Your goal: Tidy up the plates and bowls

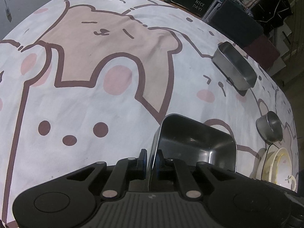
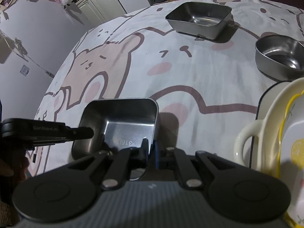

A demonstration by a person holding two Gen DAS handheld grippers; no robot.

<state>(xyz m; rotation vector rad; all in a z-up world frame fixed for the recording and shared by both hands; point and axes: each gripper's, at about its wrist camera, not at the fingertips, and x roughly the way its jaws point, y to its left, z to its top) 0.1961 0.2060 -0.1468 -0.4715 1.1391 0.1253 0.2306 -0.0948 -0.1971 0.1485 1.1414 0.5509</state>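
Note:
A small square steel tray (image 1: 195, 144) (image 2: 123, 119) is held by both grippers. My left gripper (image 1: 151, 163) is shut on its near left wall; it also shows in the right wrist view (image 2: 83, 133), reaching in from the left. My right gripper (image 2: 151, 152) is shut on the tray's near right wall. A larger rectangular steel tray (image 1: 235, 66) (image 2: 199, 19) lies farther back. A round steel bowl (image 1: 269, 129) (image 2: 279, 58) sits to the right. A stack of cream ceramic dishes (image 1: 273, 165) (image 2: 281, 133), one with a handle, stands at the right.
The table is covered by a white and pink bear-print cloth (image 1: 95, 66) (image 2: 171, 66). Dark chairs and a black sign (image 1: 199, 0) stand beyond the far edge. White cabinets (image 2: 98, 3) stand in the background.

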